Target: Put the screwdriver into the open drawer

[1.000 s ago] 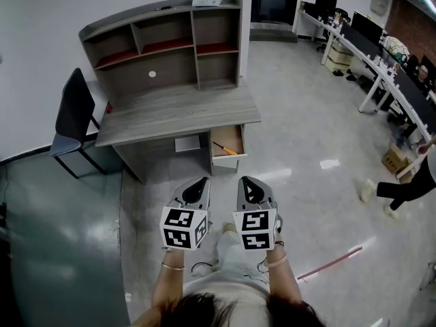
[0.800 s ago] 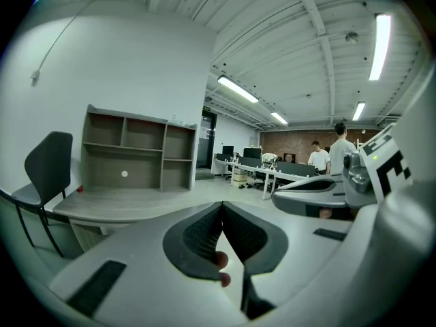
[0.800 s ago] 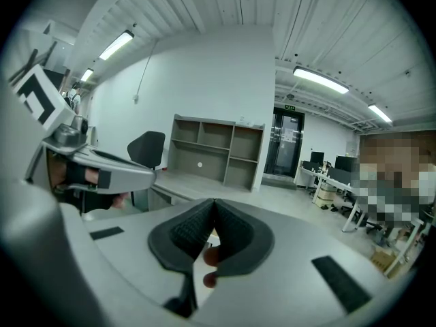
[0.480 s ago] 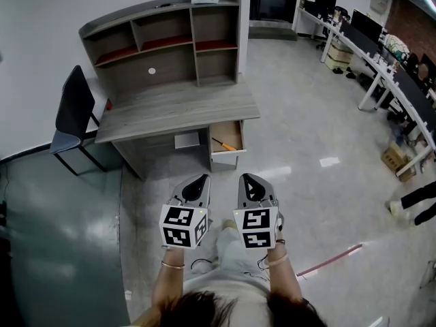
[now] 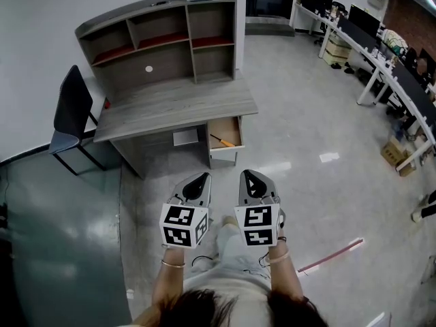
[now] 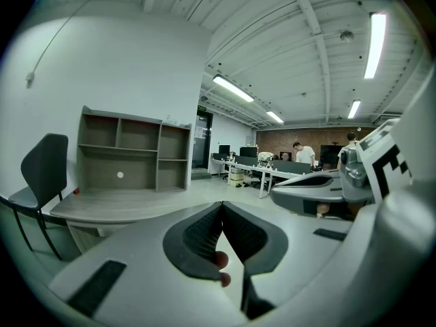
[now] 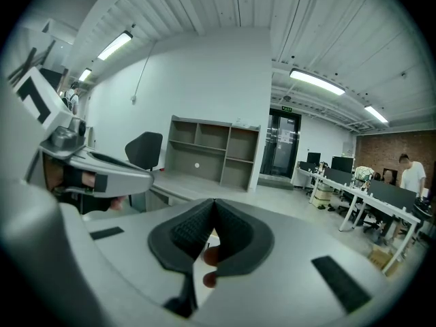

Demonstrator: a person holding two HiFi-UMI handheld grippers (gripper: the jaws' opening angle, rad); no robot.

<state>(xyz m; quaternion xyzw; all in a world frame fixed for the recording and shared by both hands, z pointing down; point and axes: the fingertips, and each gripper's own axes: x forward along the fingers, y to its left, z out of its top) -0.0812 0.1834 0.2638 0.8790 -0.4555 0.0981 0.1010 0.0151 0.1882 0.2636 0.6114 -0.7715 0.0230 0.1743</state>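
Screwdriver [image 5: 219, 140] lies in the open drawer [image 5: 223, 156], well away from the left gripper [image 5: 199, 184] and right gripper [image 5: 252, 182], whose jaws are pressed together on nothing. It looks light and stiff; I'd grip its orange handle.

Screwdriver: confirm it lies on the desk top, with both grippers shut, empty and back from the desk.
Wrong on one point: the head view shows the screwdriver lying inside the open drawer below the desk top, not on it. The rest stands: the left gripper and right gripper are both shut, empty and back from the desk.
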